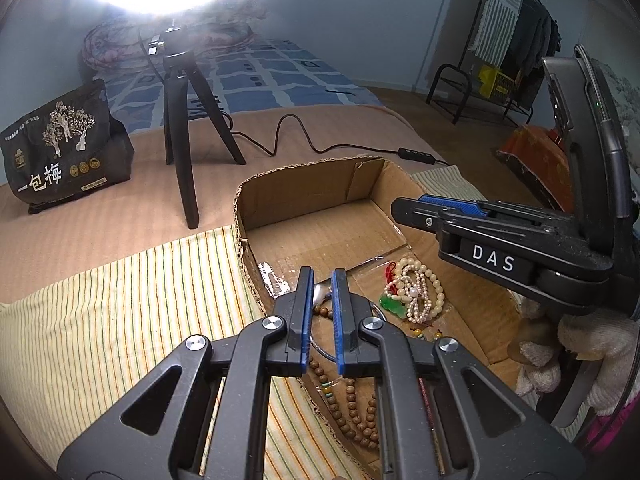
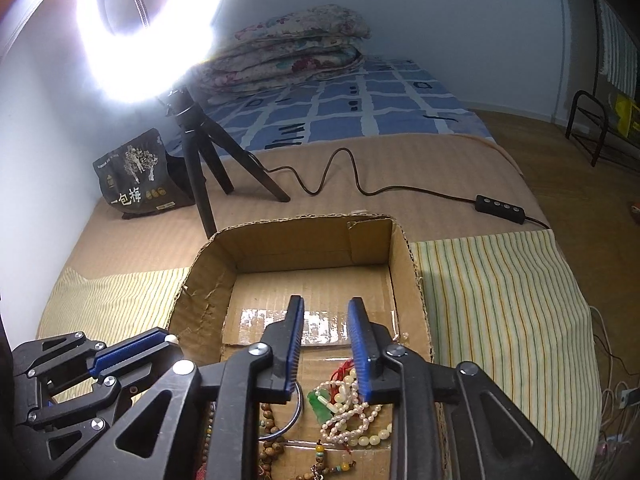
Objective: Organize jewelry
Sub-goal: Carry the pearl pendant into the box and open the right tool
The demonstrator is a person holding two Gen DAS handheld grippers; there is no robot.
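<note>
Both grippers over the cardboard box (image 2: 304,248)

My left gripper (image 1: 322,276) is narrow, empty; my right gripper (image 2: 326,308) is wider, empty, above the pearl beads (image 2: 352,416).

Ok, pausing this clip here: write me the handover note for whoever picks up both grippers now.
Left gripper: open, empty, hovering over the cardboard box.
Right gripper: open, empty, also above the box.
In the box's near end: pearl and cream bead strands tangled with a green pendant, wooden bead strings, a metal bangle.
Done: jewelry gathered in the box.
Left: apparently untangle and sort the pile; nothing gripped yet.
</note>
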